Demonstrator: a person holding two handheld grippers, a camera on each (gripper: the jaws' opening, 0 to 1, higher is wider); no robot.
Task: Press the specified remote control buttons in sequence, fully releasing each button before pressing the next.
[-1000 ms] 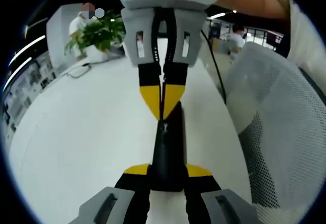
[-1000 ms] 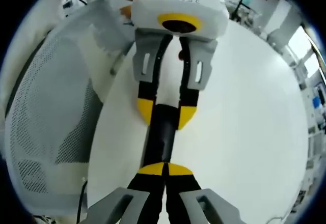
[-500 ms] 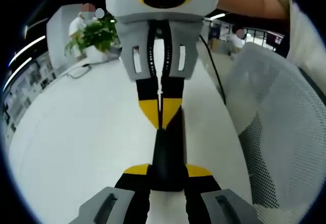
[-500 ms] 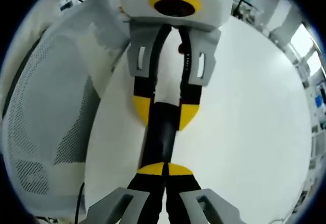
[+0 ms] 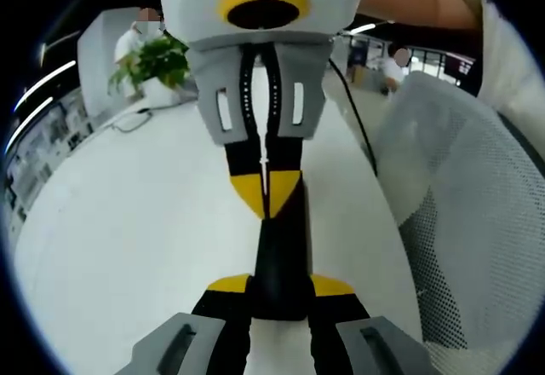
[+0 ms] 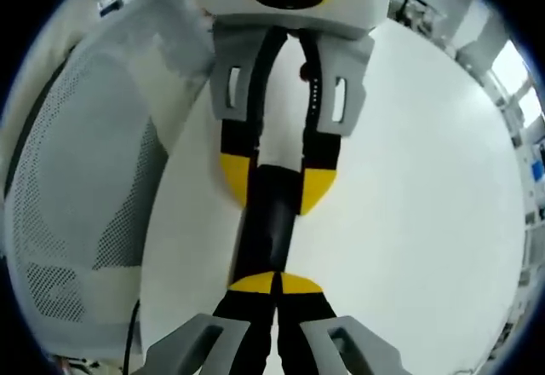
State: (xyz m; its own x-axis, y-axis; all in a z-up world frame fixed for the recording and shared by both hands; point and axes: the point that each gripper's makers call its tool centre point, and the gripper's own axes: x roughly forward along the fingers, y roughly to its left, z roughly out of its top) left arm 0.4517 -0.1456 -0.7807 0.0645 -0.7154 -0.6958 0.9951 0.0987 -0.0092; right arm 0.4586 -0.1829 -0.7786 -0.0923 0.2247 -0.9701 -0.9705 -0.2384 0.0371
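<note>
With the left gripper [image 5: 277, 288] clamping the black remote [image 5: 281, 256], the right gripper [image 6: 274, 283], tips closed together, is pressing a button and should lift off next.

— Seen beyond? White round table [image 5: 128, 222], potted green plant [image 5: 157, 64] at far edge, black cable [image 5: 358, 111] trailing beside.
— And closer in? White mesh chair back [image 6: 77, 187], pressed against the table edge.

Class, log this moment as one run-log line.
left hand-held gripper: shut on remote | right hand-held gripper: shut, tips on remote | table: white | chair: mesh, beside table
</note>
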